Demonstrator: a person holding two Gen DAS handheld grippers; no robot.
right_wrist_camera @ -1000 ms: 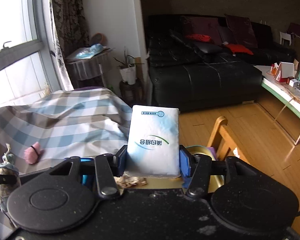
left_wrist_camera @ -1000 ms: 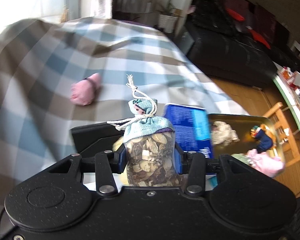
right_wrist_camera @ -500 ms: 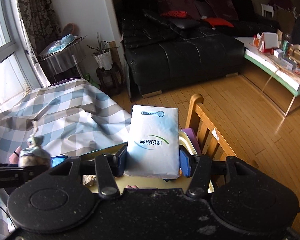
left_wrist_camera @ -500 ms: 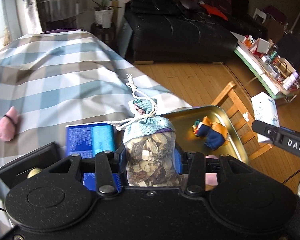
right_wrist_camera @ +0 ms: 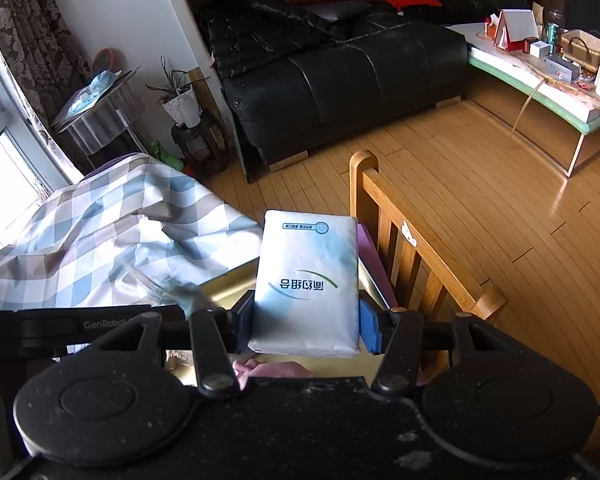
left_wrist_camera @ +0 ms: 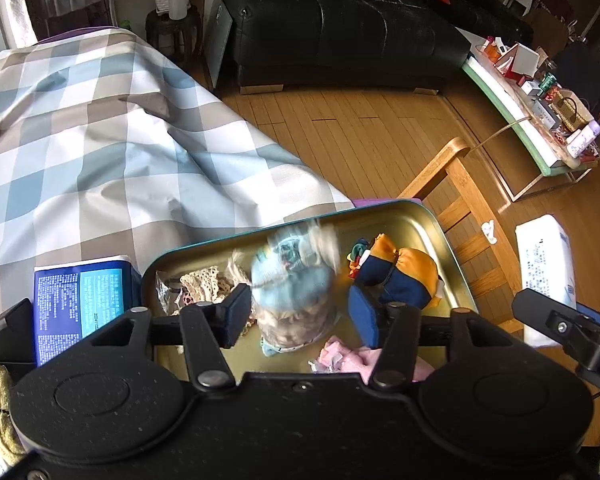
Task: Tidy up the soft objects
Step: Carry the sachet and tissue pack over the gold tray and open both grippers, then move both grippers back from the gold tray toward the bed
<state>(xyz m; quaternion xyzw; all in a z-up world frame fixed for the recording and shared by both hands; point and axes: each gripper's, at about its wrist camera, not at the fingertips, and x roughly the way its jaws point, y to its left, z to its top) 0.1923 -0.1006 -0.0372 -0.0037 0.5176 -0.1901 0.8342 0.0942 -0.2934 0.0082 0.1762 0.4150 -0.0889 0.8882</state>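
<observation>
Dropping from the now spread left gripper (left_wrist_camera: 300, 316), the sachet (left_wrist_camera: 294, 304) is joining others in the tray (left_wrist_camera: 428, 224); the right gripper (right_wrist_camera: 306, 326) is pinching the tissue pack (right_wrist_camera: 308, 280), awaiting placement.

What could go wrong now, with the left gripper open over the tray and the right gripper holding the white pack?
1. The sachet, blurred between the open left gripper fingers, may land on the orange and navy pouch or roll.
2. The tray sits near the table edge by the wooden chair; a push might shift it.
3. The tissue pack in the right gripper could slip.
</observation>
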